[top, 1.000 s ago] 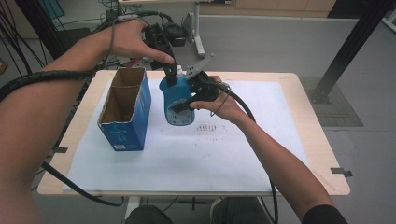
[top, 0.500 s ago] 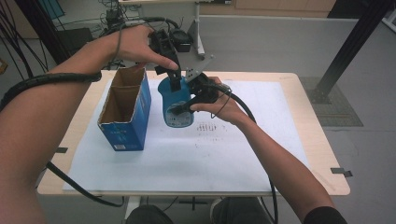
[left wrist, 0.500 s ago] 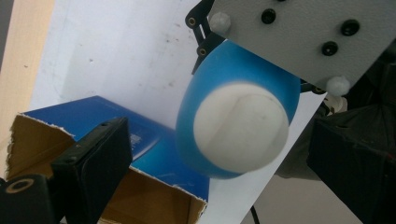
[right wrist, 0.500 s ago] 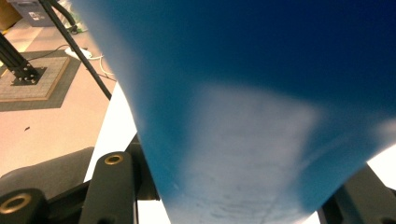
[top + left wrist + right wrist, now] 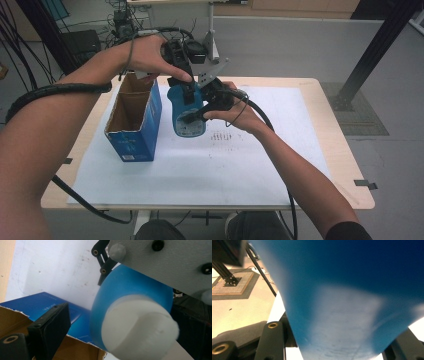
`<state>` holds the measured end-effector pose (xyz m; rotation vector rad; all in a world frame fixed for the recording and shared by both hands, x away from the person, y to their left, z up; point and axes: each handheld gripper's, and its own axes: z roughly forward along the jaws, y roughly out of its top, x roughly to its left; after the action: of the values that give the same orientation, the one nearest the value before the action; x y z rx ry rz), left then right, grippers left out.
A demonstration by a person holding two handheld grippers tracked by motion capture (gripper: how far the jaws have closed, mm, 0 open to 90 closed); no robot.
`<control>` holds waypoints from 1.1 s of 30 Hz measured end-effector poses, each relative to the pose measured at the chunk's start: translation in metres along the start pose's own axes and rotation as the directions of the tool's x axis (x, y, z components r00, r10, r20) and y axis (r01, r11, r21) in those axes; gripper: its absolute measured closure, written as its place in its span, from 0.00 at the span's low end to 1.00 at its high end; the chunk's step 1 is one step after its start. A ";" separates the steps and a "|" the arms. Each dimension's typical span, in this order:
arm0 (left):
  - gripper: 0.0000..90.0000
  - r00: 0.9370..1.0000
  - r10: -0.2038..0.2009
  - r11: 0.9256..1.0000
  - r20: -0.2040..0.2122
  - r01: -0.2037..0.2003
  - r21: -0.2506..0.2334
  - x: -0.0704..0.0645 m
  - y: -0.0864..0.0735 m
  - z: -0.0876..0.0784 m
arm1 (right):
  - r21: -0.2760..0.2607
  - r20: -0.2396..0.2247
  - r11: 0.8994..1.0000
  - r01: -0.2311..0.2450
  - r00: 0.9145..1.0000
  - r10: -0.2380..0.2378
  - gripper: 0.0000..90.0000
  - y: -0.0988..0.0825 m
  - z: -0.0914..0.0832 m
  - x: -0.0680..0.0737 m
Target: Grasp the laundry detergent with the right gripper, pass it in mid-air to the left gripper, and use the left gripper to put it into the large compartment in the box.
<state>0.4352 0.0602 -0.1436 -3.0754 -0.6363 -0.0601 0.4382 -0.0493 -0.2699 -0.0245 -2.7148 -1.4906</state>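
A blue bottle [image 5: 187,119] with a white cap [image 5: 140,327] hangs tilted above the table. My right gripper [image 5: 201,113] is shut on its body, and the blue wall [image 5: 352,290] sits between the jaws [image 5: 339,342]. My left gripper [image 5: 187,89] comes down from above onto the bottle's top. In the left gripper view the cap lies between its jaws [image 5: 120,323]. The left fingertip [image 5: 51,323] stands clear of the cap, and the right one is close beside it, so this gripper is open.
An open blue cardboard box [image 5: 133,116] stands upright just left of the bottle, its brown flap [image 5: 15,320] close under my left gripper. A white sheet [image 5: 225,170] covers the wooden table [image 5: 345,165]. Cables trail off the near left edge.
The left hand has edged slightly down over the bottle's top. The right hand and the bottle have stayed where they were.
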 end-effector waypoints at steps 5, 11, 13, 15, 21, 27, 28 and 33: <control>0.08 1.000 0.000 1.000 0.005 0.000 0.001 0.000 -0.001 0.001 | -0.006 -0.004 1.000 0.004 1.000 -0.004 0.49 0.002 0.000 0.001; 0.08 1.000 0.000 1.000 0.015 0.000 0.002 -0.002 0.000 0.005 | -0.012 -0.010 1.000 0.013 1.000 -0.013 0.49 0.003 0.001 0.002; 0.08 1.000 0.000 1.000 0.015 0.000 0.001 -0.003 0.001 0.007 | -0.012 -0.010 1.000 0.013 1.000 -0.013 0.49 0.003 0.001 0.003; 0.08 1.000 0.005 1.000 0.018 -0.005 0.004 -0.003 0.001 0.008 | -0.013 -0.014 1.000 0.012 1.000 -0.012 0.49 0.003 0.000 0.003; 0.09 1.000 0.002 1.000 0.022 -0.002 0.003 -0.003 0.002 0.010 | -0.024 0.001 1.000 0.017 1.000 -0.017 0.49 0.003 -0.003 0.001; 0.09 1.000 0.015 1.000 0.022 -0.016 0.012 -0.002 0.005 0.011 | -0.028 -0.001 0.999 0.017 1.000 -0.017 0.49 0.002 -0.004 0.000; 0.09 1.000 0.016 1.000 0.022 -0.017 0.013 -0.002 0.005 0.012 | -0.028 -0.002 0.999 0.017 1.000 -0.017 0.49 0.002 -0.004 0.000; 0.09 1.000 0.013 1.000 0.020 -0.014 0.014 -0.002 0.006 0.012 | -0.032 -0.013 0.999 0.028 1.000 -0.029 0.49 0.002 -0.004 0.000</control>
<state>0.4364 0.0545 -0.1560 -3.0704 -0.6142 -0.0249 0.4389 -0.0511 -0.2663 0.0230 -2.6925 -1.5351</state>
